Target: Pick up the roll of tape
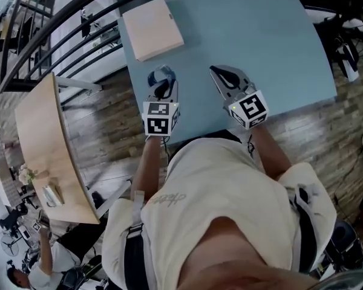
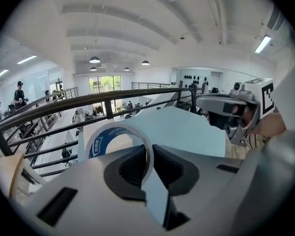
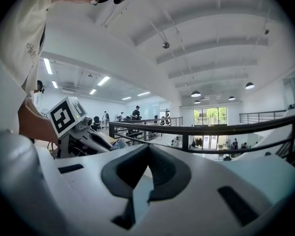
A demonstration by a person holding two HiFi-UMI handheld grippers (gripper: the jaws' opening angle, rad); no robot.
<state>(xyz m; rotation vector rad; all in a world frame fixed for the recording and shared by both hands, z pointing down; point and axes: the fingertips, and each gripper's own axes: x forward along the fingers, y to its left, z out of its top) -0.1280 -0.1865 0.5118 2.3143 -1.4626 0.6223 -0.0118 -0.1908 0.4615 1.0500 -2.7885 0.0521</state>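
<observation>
Seen from the head view, my left claw (image 1: 163,80) hangs over the near edge of the pale blue table (image 1: 260,47) gripping the roll of tape (image 1: 156,75), my right claw (image 1: 215,72) is just beside it to the right, and a pale flat board (image 1: 151,29) lies at the table's far left corner. In the left gripper view, my jaws pinch one side of the tape's white ring, which stands on edge with blue print inside. In the right gripper view, my right claw's jaws are closed together with nothing between them.
</observation>
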